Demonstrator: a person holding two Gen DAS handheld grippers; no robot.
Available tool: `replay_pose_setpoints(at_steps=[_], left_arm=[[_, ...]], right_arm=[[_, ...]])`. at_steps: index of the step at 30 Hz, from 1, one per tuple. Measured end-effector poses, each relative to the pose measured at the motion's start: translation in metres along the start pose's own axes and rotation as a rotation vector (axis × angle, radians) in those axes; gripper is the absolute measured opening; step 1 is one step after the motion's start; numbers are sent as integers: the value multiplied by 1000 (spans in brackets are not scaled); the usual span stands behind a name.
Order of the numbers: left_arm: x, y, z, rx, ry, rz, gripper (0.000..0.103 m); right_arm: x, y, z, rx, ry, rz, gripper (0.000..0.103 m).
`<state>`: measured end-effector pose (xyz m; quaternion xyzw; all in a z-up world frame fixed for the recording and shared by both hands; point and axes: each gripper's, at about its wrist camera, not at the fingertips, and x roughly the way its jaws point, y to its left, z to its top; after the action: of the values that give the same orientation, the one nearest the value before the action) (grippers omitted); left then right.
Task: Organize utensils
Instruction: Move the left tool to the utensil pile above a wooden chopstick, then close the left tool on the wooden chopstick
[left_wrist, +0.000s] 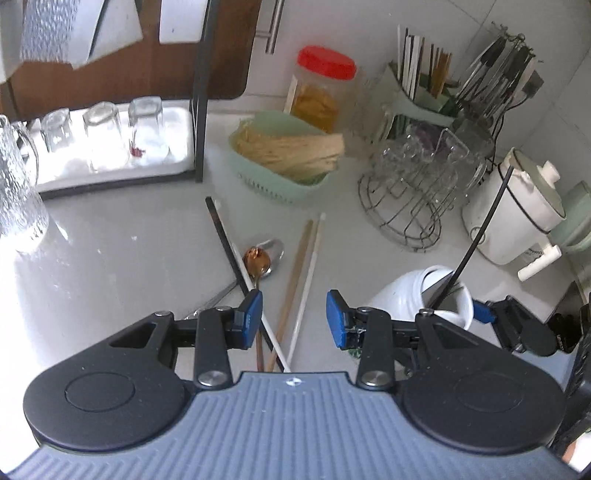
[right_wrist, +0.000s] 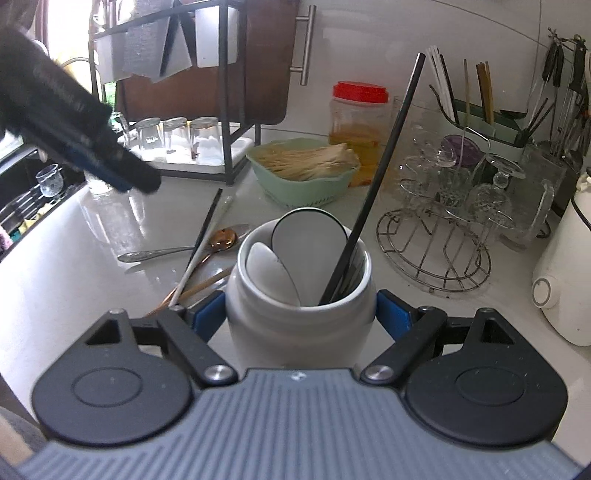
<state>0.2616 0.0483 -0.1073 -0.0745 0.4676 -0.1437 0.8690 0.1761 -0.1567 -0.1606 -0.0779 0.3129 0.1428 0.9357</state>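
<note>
Left gripper (left_wrist: 294, 317), jaws parted and holding nothing, above loose chopsticks (left_wrist: 291, 291) and spoons (left_wrist: 258, 260) on the countertop (left_wrist: 110, 266). Right gripper (right_wrist: 301, 317), jaws wide, flanking the white ceramic utensil jar (right_wrist: 299, 317); contact uncertain. One black chopstick (right_wrist: 380, 177) stands inside the jar.

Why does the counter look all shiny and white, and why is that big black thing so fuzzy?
Right wrist view: window light glares off the counter, washing it white; the left gripper sits close to the lens, so it blurs. Left wrist view: glare whitens the glass tray; the fisheye bends the edges.
</note>
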Motion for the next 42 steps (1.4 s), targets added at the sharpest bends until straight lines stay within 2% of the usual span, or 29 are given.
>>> replay_pose_setpoints(at_steps=[9, 14, 18, 25, 32, 35, 42], left_arm=[[39, 8, 5, -16, 49, -34, 43], [70, 5, 8, 20, 102, -59, 41], [97, 0, 10, 60, 137, -53, 27], [130, -7, 15, 152, 162, -19, 21], [144, -9, 16, 190, 174, 6, 17], [147, -8, 13, 190, 185, 9, 8], [139, -8, 11, 171, 169, 21, 7]], right_arm=[[1, -4, 0, 4, 0, -8, 89], [1, -2, -1, 6, 2, -13, 89], [3, -2, 0, 10, 4, -20, 89], [3, -2, 1, 24, 12, -32, 89], [3, 0, 1, 30, 12, -41, 90], [4, -1, 1, 29, 12, -42, 90], [4, -1, 1, 25, 10, -41, 90]])
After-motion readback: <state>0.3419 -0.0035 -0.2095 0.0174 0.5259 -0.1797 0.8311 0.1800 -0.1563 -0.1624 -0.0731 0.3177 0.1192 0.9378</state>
